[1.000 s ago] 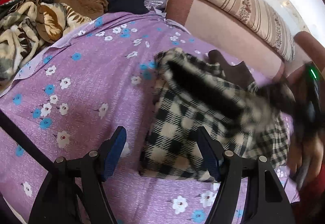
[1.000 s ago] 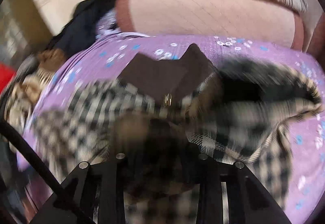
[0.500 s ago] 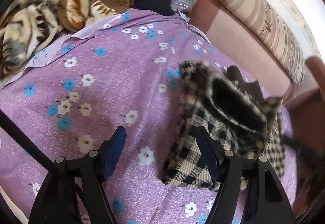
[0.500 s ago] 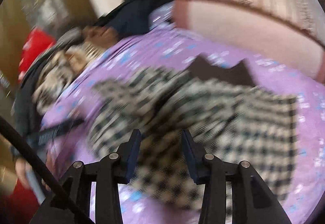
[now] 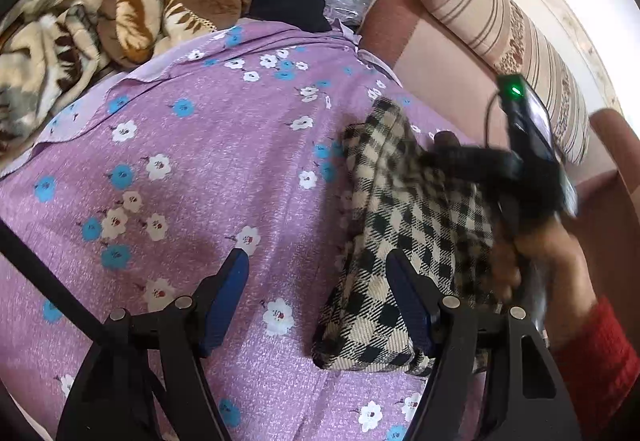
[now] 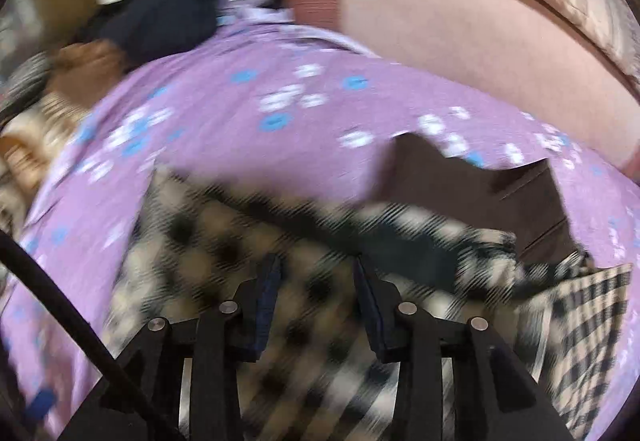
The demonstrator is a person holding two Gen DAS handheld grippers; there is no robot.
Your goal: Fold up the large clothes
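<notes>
A black-and-cream checked coat (image 5: 400, 225) lies folded into a narrow bundle on the purple flowered sheet (image 5: 192, 169). My left gripper (image 5: 316, 273) is open over the sheet. Its right finger (image 5: 408, 297) overlaps the coat's left edge and nothing is between its pads. A hand (image 5: 548, 261) with a red sleeve holds the right tool over the coat's far side. In the blurred right wrist view, my right gripper (image 6: 316, 269) hovers just above the checked coat (image 6: 224, 249). Its jaws are closing, with no cloth pinched between them. The coat's brown lining (image 6: 480, 193) sticks out behind.
A pile of blankets and dark clothes (image 5: 120, 1) is heaped at the far left of the bed. A pink sofa back (image 5: 440, 65) with a striped bolster (image 5: 512, 25) runs along the right. Flat sheet stretches left of the coat.
The right gripper let go of the bunched checked cloth, swung aside, and is back over the coat. The coat now lies folded narrower. The left gripper drifted slightly and stayed open.
</notes>
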